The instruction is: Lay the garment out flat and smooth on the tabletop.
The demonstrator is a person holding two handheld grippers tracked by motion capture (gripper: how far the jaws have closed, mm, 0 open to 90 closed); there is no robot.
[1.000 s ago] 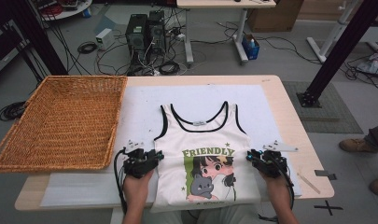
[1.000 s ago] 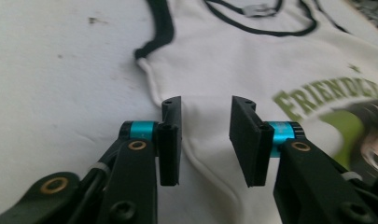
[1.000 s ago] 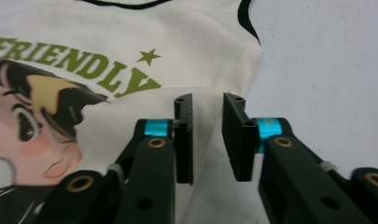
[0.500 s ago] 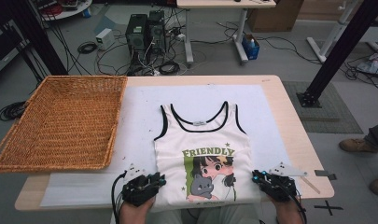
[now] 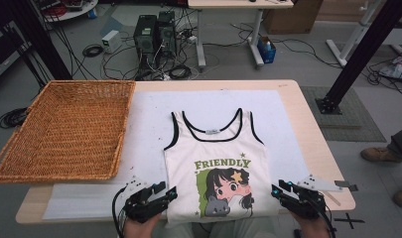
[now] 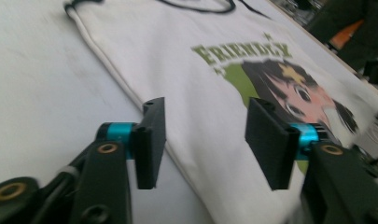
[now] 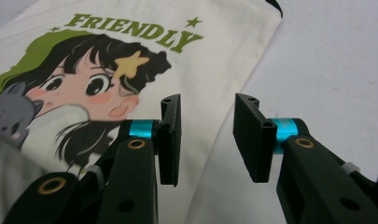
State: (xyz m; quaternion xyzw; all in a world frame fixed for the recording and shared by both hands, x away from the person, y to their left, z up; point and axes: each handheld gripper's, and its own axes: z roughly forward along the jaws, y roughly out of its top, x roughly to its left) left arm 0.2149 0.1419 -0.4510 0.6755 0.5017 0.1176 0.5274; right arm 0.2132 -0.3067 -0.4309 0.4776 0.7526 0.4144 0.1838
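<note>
At the bench's near edge, left gripper (image 5: 161,192) and right gripper (image 5: 284,191) flank the tank top's (image 5: 216,148) hem; fingers just reopened, holding nothing, seemingly after flattening it.

Table (image 5: 315,148) — white sheet (image 5: 149,144), basket (image 5: 64,129)

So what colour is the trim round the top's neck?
Black, edging the neck and armholes of the cream top; it shows best in the high view.

Your left gripper (image 5: 159,194) and right gripper (image 5: 288,191): black bodies, flat black jaws, cyan collars, brass-coloured rivets, black trailing cables, grey three-cornered top plates.
</note>
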